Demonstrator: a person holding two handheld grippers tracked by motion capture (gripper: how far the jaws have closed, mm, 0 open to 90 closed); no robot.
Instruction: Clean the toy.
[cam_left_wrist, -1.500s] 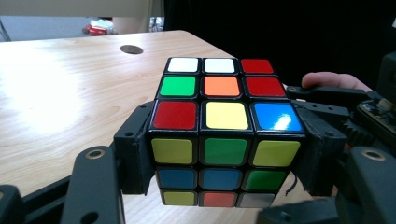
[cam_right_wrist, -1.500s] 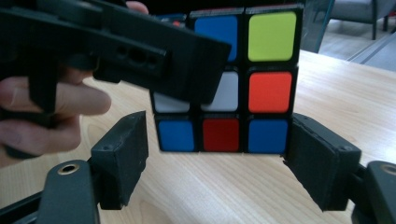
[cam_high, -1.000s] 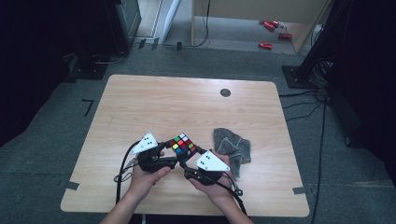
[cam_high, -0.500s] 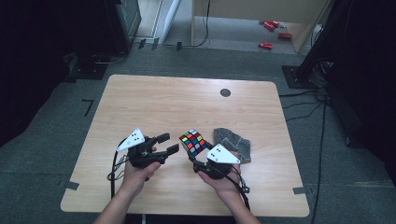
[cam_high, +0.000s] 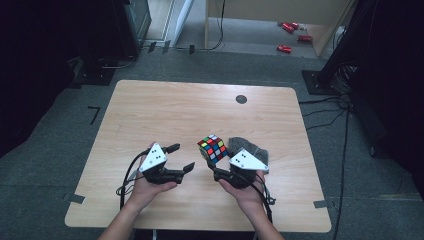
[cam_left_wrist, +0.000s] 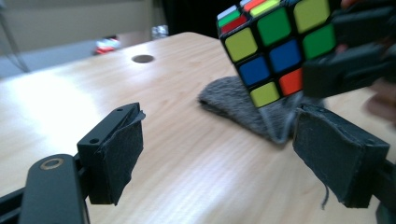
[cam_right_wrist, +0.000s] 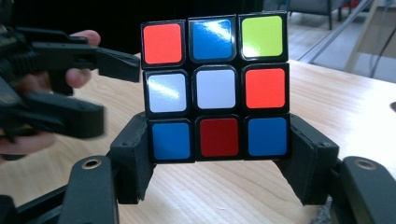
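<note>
Right gripper (cam_high: 216, 162) clamps the Rubik's cube (cam_high: 212, 149) aloft; left gripper (cam_high: 181, 157), jaws just opening, holds nothing; cube remains scrambled, turns left.

Open tabletop (cam_high: 175, 110) is left ahead of both hands, and passage is blocked only by the grey cloth (cam_high: 247, 147) (right side).

The high view looks forward and down on the whole table (cam_high: 165, 115) from above its near edge. The left gripper view sits low over the tabletop, facing 3 o'clock. The right gripper view, very close, faces 9 o'clock. All three share the cube (cam_high: 212, 149) (cam_left_wrist: 275, 46) (cam_right_wrist: 215, 88).
</note>
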